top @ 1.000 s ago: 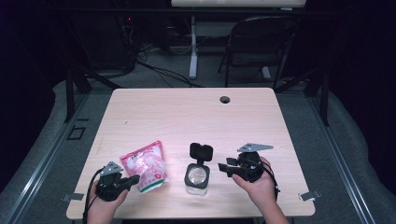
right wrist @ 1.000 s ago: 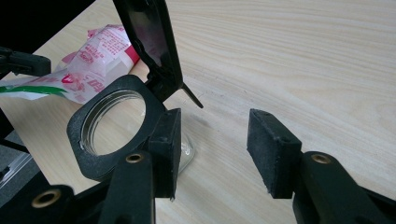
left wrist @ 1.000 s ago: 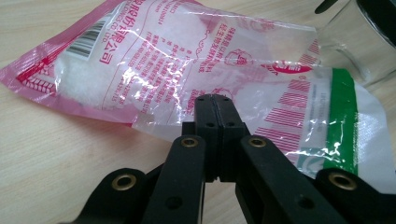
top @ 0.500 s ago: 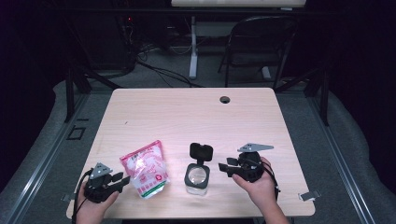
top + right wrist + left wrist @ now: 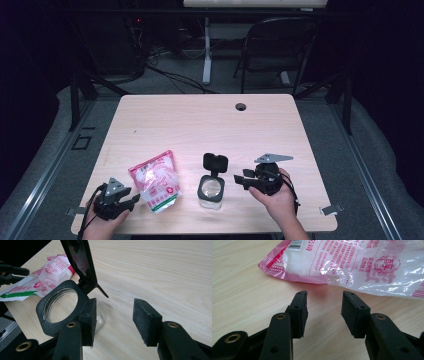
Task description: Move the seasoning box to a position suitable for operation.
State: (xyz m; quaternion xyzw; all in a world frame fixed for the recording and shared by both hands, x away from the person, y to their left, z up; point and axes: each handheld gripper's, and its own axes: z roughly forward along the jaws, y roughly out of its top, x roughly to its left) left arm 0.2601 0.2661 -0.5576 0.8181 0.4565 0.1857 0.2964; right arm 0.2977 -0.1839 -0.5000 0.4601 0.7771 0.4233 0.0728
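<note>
A pink and white plastic bag of white grains lies flat on the table near its front left. My left gripper rests just left of it. Its jaws have just been opening and now stand open with nothing between them, a short way from the bag's edge. A clear glass jar with a black collar and a raised black flip lid stands at front centre. My right gripper is open just right of the jar, which stays outside the jaws.
The wooden table has a round cable hole near its far edge. A folding chair and cables stand on the floor beyond. The table's front edge lies close under both hands.
The left gripper let go of the bag's corner and drew back to the left. The bag dropped from a tilted hold to lie flat. The right hand stayed where it was.
</note>
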